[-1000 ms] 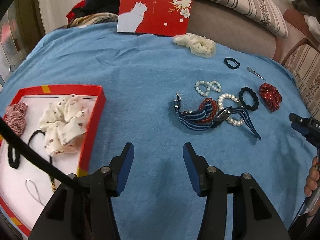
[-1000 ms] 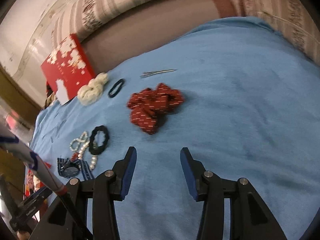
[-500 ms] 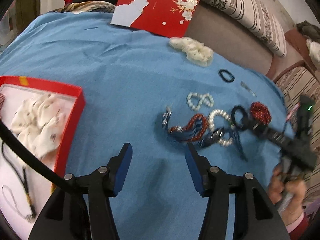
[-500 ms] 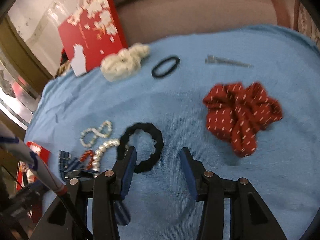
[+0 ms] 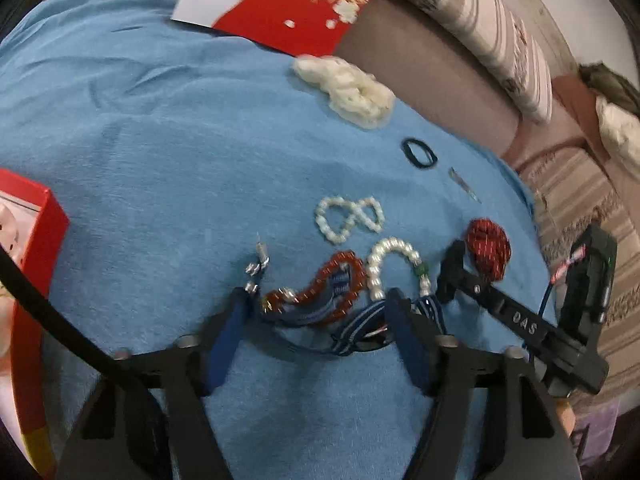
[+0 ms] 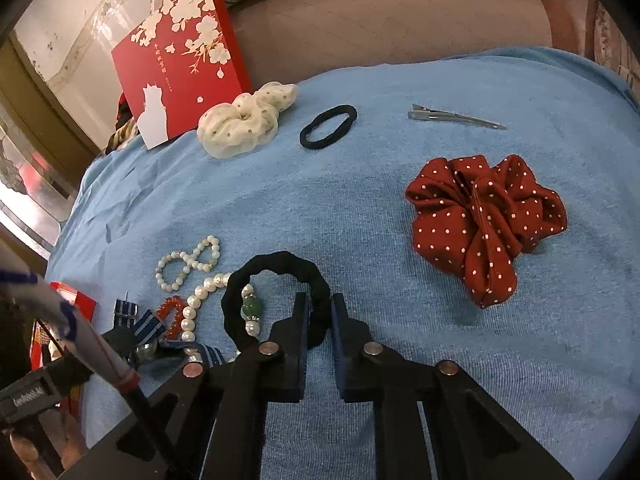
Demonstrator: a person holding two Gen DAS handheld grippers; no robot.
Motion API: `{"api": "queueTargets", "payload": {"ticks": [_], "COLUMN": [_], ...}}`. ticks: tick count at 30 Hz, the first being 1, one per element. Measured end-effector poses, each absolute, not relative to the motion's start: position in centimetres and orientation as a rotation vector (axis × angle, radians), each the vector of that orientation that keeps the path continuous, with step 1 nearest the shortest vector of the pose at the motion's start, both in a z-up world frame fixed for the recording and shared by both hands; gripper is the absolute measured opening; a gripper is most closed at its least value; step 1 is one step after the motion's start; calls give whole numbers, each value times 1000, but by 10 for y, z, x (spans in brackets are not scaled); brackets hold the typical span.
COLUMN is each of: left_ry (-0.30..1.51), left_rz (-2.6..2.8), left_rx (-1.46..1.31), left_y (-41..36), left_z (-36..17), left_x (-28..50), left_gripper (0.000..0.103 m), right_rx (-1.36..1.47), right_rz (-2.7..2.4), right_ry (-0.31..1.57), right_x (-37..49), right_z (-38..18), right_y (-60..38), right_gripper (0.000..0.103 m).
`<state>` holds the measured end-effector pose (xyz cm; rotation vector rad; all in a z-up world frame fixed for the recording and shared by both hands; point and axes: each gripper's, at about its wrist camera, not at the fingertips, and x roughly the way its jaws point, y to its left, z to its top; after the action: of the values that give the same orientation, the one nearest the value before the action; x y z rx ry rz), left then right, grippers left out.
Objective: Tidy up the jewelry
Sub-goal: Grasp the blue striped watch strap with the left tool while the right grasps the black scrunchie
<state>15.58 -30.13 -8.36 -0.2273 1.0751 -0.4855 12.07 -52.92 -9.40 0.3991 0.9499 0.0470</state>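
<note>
Blue-padded left gripper gapes wide over the tangle of striped navy strap, red bead bracelet and pearl strand on the blue terry cloth; red-walled box sits at left edge. Nothing held.

Right wrist view: right gripper pinched onto the near rim of the black ruffled hair tie, whose loop overlaps the pearl strand's green bead. Lift slowly and straight up so the pearls don't snag; red polka-dot scrunchie, thin black elastic and metal clip lie well apart.
</note>
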Motion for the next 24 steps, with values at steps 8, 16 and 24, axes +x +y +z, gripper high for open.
{"api": "queueTargets", "payload": {"ticks": [8, 16, 24], "left_ry": [1011, 870, 922], "left_rz": [-353, -419, -579], "left_rx": [-183, -166, 127], "left_y": [-281, -262, -304], "left_z": [-55, -27, -56], "left_x": [143, 133, 98], "left_gripper": [12, 51, 52], "right_rx": [374, 403, 431], "right_rz": [9, 12, 19], "right_ry": [935, 914, 919], "right_x": [117, 112, 112], "right_z": [-85, -75, -72], "right_y": [-530, -537, -541], "right_gripper": [10, 10, 10]}}
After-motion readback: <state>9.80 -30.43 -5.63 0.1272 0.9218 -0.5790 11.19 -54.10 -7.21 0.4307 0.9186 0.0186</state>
